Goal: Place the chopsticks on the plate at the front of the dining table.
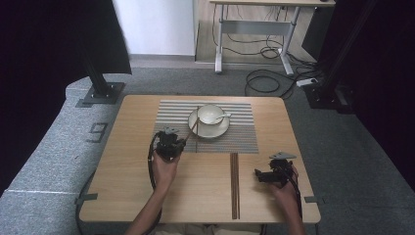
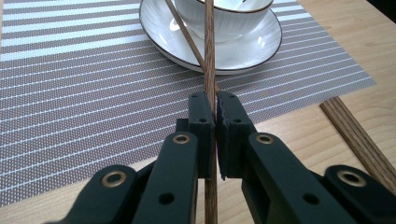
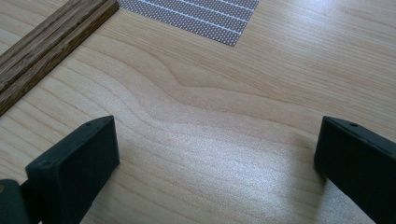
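Two chopsticks (image 2: 208, 56) sit clamped between the left gripper's (image 2: 215, 109) fingers (image 2: 201, 116); keep pressure even, tips ahead toward the saucer (image 2: 261, 46). Right gripper's (image 3: 217, 154) fingers stand apart.

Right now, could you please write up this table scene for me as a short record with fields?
left gripper: shut on a chopstick, tip toward the bowl
second chopstick: leans against the saucer, crossing the held one
right gripper: open, nothing between the jaws, over bare table
bowl: white, on a saucer, spoon inside
placemat: striped, under the saucer
wooden strips: flat on the table, between the hands
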Available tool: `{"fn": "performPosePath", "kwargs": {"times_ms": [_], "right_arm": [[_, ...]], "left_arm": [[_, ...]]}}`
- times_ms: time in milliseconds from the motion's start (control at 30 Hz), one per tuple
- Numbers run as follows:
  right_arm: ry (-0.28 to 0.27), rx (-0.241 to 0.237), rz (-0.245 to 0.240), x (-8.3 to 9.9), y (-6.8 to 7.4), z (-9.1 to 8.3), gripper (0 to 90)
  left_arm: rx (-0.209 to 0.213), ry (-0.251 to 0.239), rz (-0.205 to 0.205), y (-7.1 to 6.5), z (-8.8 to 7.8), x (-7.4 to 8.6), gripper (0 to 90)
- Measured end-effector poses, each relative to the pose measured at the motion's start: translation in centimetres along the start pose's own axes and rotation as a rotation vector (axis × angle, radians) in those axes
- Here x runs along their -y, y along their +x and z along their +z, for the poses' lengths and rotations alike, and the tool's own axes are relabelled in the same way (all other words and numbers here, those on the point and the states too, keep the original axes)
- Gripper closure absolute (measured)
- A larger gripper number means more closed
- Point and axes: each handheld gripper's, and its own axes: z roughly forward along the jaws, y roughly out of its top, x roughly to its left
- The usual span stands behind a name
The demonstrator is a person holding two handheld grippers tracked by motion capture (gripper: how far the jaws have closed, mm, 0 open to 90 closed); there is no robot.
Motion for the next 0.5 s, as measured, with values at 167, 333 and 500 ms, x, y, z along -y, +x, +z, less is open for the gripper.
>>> {"fn": "performPosePath", "kwargs": {"times_ms": [167,333,500], "right_arm": [[0.0,0.0,0.0,0.0,0.0,0.0,0.0],[0.0,0.0,0.0,0.0,0.0,0.0,0.0],[0.0,0.0,0.001,0.0,0.0,0.0,0.0]], "left_arm": [[-0.011,0.004,-0.008,0.3,0.4,-0.2,85.2],[-0.015,0.015,-0.014,0.5,1.0,-0.5,85.2],[-0.023,0.017,-0.02,0.7,1.4,-0.9,85.2]]}}
